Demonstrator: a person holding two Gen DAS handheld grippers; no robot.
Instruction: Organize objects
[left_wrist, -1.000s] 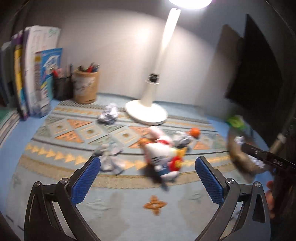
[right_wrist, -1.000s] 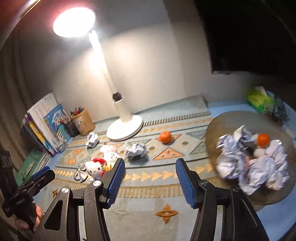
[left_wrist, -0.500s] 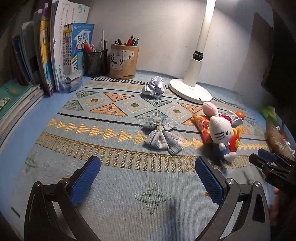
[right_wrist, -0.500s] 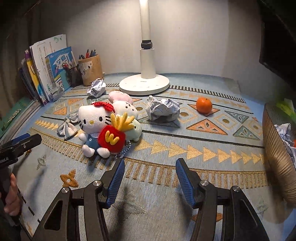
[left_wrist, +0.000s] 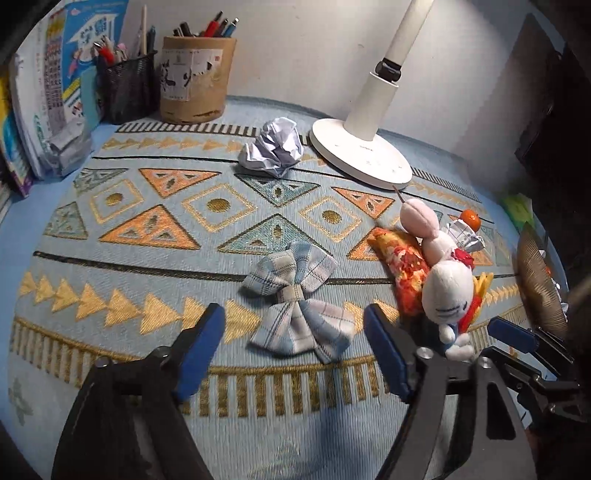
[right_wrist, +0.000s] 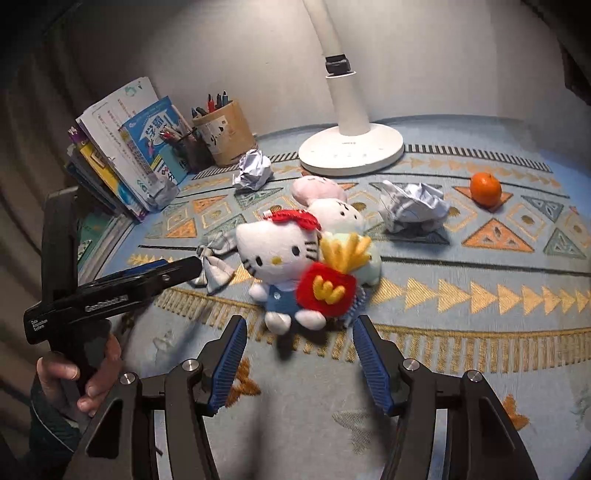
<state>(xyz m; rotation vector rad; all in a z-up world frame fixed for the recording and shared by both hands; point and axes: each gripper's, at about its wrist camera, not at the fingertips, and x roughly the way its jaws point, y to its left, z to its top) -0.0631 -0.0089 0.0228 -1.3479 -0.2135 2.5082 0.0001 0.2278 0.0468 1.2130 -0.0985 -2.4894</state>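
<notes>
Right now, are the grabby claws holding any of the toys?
No, neither holds anything. The left gripper is closing around the plaid fabric bow without touching it; the right gripper, opening, is just short of the white cat plush.

You're working at a home desk, most likely a study corner in someone's room. A patterned woven mat (left_wrist: 155, 221) covers the desktop, and a white desk lamp (left_wrist: 364, 155) stands on it against a plain wall. To your left, workbooks and printed books (right_wrist: 122, 155) lean upright in a row, beside a black mesh pen cup (left_wrist: 127, 92) and a round cardboard pen holder (left_wrist: 195, 81) full of pens. Soft toys (right_wrist: 291, 266), a fabric bow (left_wrist: 299, 306), crumpled paper balls (left_wrist: 273, 147) and a small orange (right_wrist: 485, 188) lie scattered on the mat. The dark panel (left_wrist: 554, 110) at the right edge may be a monitor, though the view there is too dim to be sure.
</notes>
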